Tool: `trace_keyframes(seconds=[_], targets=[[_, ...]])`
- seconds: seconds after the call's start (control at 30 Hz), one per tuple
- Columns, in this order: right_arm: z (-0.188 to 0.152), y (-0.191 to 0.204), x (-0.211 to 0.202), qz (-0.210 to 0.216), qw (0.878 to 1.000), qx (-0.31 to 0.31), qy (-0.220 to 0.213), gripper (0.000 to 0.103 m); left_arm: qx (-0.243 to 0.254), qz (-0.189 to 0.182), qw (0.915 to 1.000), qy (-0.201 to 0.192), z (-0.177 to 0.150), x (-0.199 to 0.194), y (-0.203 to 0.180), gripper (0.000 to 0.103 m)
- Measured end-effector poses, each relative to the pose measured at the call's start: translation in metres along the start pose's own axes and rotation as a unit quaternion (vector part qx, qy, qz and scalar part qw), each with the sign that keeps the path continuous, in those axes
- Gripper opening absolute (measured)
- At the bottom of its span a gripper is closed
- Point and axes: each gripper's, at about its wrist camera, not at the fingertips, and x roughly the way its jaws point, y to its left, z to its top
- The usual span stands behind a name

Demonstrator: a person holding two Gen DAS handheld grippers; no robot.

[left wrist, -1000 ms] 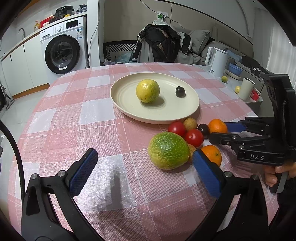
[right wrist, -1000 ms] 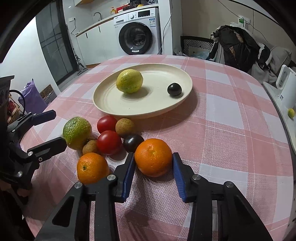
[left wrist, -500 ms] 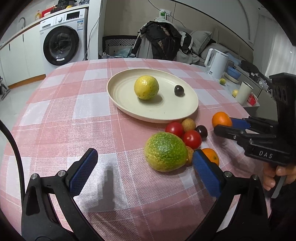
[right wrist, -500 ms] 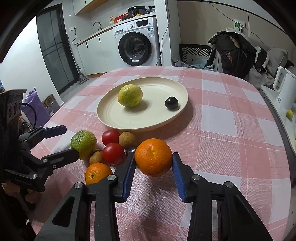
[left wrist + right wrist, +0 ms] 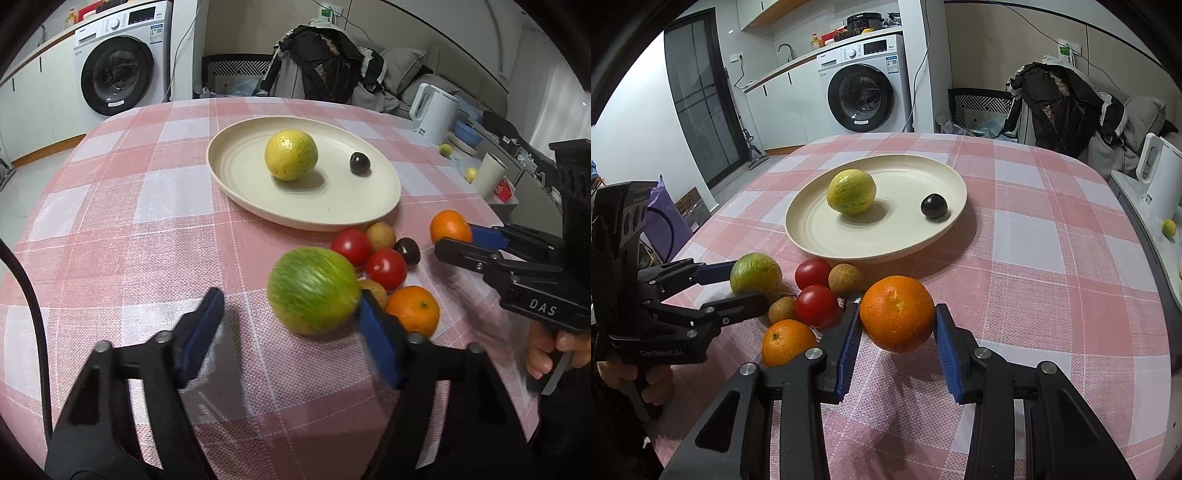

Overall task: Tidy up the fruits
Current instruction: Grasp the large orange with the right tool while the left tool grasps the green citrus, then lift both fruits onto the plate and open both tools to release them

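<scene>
the right gripper (image 5: pixel 897 343) is clamped on an orange (image 5: pixel 897 313), one blue pad pressed to each side of it, and the fruit sits clear of the checked cloth with its shadow falling beneath. just to its left on the desk (image 5: pixel 1052 280) lies the loose cluster: two red tomatoes (image 5: pixel 814 291), two small tan fruits (image 5: pixel 845 278), a second orange (image 5: pixel 788 341) nearest the camera, and a dark plum (image 5: pixel 407 250) that shows only in the left wrist view. the left gripper (image 5: pixel 291 325) has its jaws spread wide around a green citrus (image 5: pixel 313 290); its right pad touches or nearly touches the fruit's side while the left pad stands well apart from it, so it is not gripping. the green citrus looks blurred there and rests on the cloth at the left edge of the cluster. beyond the cluster sits a cream plate (image 5: pixel 886 242) carrying a yellow lemon (image 5: pixel 851 192) and a small dark fruit (image 5: pixel 933 206), apart from each other. a hand (image 5: pixel 546 350) holds the right gripper's handle at the edge of the left wrist view. behind the desk stand a washing machine (image 5: pixel 862 88) and a chair heaped with dark clothes (image 5: pixel 1060 99).
</scene>
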Motion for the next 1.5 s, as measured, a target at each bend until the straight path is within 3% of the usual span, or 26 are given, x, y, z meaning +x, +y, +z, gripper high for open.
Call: trace_keyframes(seconds=[0.07, 0.13, 0.3, 0.53, 0.87, 1.5], targets=[[0.000, 0.000, 0.000, 0.000, 1.000, 0.001, 0.000, 0.040, 0.002, -0.010, 0.9999, 0.000, 0.000, 0.000, 0.000, 0.052], [0.000, 0.000, 0.000, 0.001, 1.000, 0.000, -0.001, 0.041, 0.004, -0.019, 0.9998, -0.001, 0.000, -0.001, -0.001, 0.048], [-0.001, 0.000, 0.000, 0.000, 1.000, -0.002, 0.001, 0.040, 0.001, -0.007, 1.0000, -0.007, 0.004, 0.000, -0.001, 0.049], [-0.001, -0.001, -0.001, -0.001, 1.000, 0.000, -0.001, 0.040, -0.016, -0.020, 0.9996, -0.006, 0.012, 0.006, 0.004, 0.049], [-0.001, -0.004, 0.000, -0.002, 1.000, 0.002, -0.002, 0.040, 0.002, -0.026, 0.9995, -0.017, 0.015, 0.005, -0.003, 0.045], [0.019, -0.003, -0.028, 0.019, 0.997, 0.010, -0.078, 0.041, 0.023, 0.017, 0.9904, -0.135, 0.035, -0.054, -0.005, 0.045]])
